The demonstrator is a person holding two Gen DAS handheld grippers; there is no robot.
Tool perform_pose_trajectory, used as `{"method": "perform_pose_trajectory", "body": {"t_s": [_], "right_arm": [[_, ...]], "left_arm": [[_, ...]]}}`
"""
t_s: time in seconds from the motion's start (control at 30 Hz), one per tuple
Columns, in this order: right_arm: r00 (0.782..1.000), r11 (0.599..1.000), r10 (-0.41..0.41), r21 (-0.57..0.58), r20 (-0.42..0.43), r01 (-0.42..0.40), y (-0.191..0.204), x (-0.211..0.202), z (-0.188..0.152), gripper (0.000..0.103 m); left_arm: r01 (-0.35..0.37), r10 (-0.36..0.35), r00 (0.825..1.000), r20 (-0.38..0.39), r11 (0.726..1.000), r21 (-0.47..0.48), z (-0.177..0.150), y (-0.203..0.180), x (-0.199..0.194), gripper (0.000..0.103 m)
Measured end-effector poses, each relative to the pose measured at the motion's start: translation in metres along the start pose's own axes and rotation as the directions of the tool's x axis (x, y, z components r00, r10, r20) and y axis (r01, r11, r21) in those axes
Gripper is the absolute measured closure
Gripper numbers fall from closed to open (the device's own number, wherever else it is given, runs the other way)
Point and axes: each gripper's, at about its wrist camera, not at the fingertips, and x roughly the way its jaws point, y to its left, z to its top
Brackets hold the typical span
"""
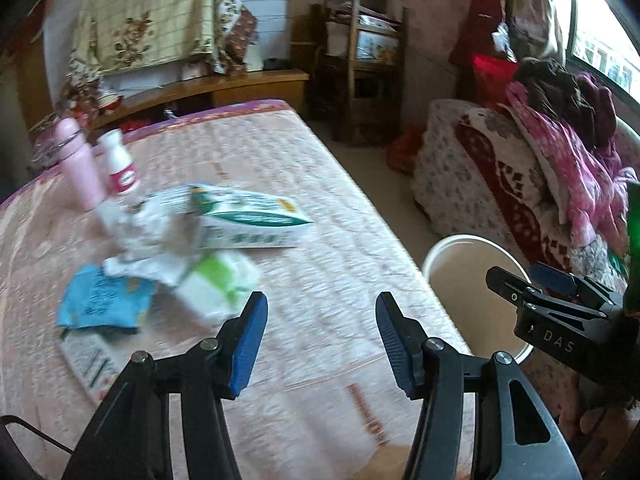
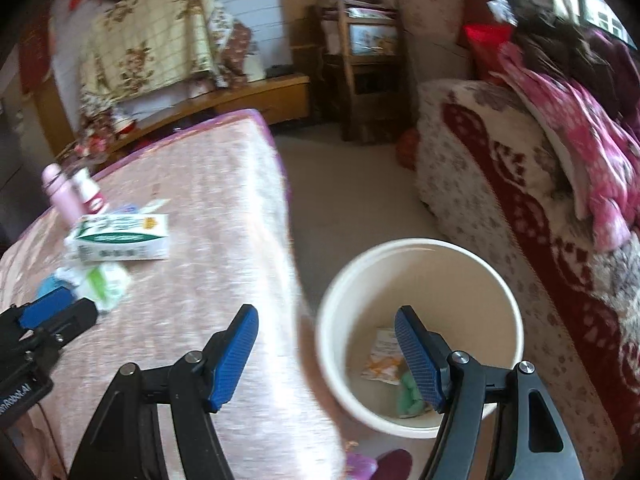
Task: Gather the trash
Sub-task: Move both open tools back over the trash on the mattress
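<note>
Both tongs are spread apart with nothing between them. Left tongs (image 1: 321, 340) hang over the bed (image 1: 320, 208), which has a pinkish quilted cover, just this side of the trash pile. Right tongs (image 2: 326, 356) sit off the bed's edge, right finger over the mouth of the bin (image 2: 420, 246), a cream round tub on the floor between the bed and a patterned sofa (image 2: 500, 168). Down in the bin there's a crumpled wrapper (image 2: 382, 356) and something green (image 2: 408, 398), partly hidden by the finger. On the bed: a green-and-white box (image 1: 248, 220), crumpled white paper (image 1: 148, 236) touching it, a green-white packet (image 1: 216, 284), a blue packet (image 1: 102, 300), and a flat printed leaflet (image 1: 86, 360) near the left finger. Behind the pile stand a pink bottle (image 1: 78, 160) and a white bottle (image 1: 118, 164), side by side. It's all pretty blurry, so labels are unreadable.
</note>
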Motion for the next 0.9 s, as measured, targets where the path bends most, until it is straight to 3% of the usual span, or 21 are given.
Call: {"method": "perform_pose_trajectory", "body": {"t_s": [0.23, 0.43, 0.63, 0.9], "right_arm": [[0.996, 0.993, 0.085, -0.081, 0.013, -0.083, 0.064, -0.012, 0.005, 0.026], [0.991, 0.982, 0.134, -0.132, -0.005, -0.134, 0.105, -0.011, 0.002, 0.026], [0.984, 0.969, 0.178, -0.169, -0.014, -0.177, 0.137, -0.002, 0.013, 0.026], [0.969, 0.953, 0.234, -0.180, -0.080, -0.245, 0.173, 0.020, 0.026, 0.026]], "left_arm": [[-0.041, 0.041, 0.999, -0.001, 0.996, -0.080, -0.011, 0.050, -0.012, 0.042], [-0.077, 0.072, 0.997, -0.042, 0.986, -0.150, -0.019, 0.100, 0.008, 0.042], [-0.142, 0.114, 0.985, -0.131, 0.962, -0.231, -0.036, 0.158, 0.017, 0.042], [-0.263, 0.217, 0.956, -0.195, 0.932, -0.251, -0.071, 0.226, -0.013, 0.042]]}}
